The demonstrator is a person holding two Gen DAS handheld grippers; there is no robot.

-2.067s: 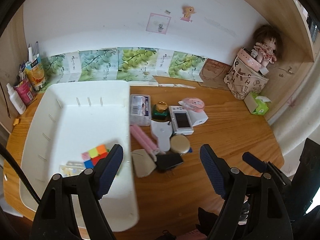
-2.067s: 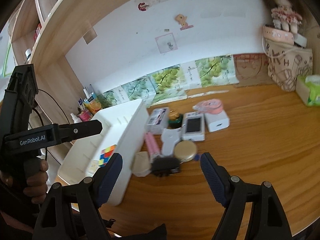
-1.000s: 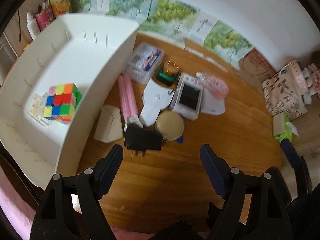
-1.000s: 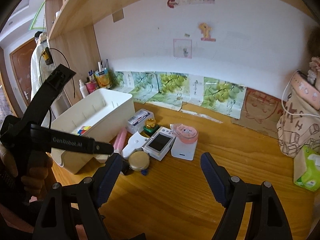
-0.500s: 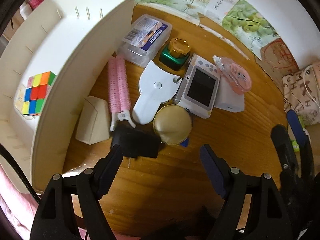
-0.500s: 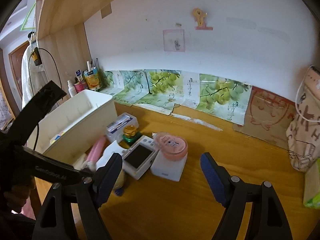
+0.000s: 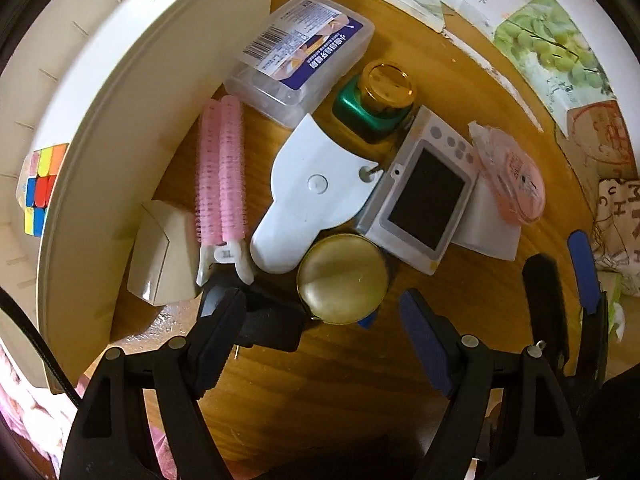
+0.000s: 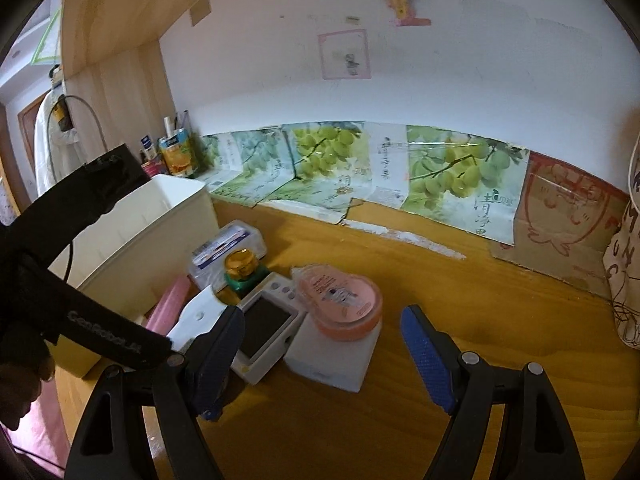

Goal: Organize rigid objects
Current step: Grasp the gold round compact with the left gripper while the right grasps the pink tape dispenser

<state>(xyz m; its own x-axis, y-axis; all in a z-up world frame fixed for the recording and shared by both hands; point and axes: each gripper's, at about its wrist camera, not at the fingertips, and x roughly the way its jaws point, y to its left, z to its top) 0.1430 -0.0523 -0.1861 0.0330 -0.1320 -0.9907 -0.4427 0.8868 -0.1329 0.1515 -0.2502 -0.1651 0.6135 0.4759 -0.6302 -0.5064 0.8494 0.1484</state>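
Between open left tongs (image 7: 320, 332): round brass-coloured tin (image 7: 342, 279), boxy black adapter (image 7: 269, 325).

Wooden desk (image 7: 360, 380) bears white bin (image 7: 120, 100), gold tin (image 7: 342, 278), perhaps a black charger (image 7: 272, 326)

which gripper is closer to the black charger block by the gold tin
Left. The left gripper is right at the black charger, open around it; the right gripper hangs farther right, near the camera.

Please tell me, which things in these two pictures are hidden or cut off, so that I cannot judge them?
- Black object, left wrist view: half hidden by the left claw finger.
- Rubik's cube, left wrist view: bin wall cuts it.
- White block, right wrist view: pink case covers its top.
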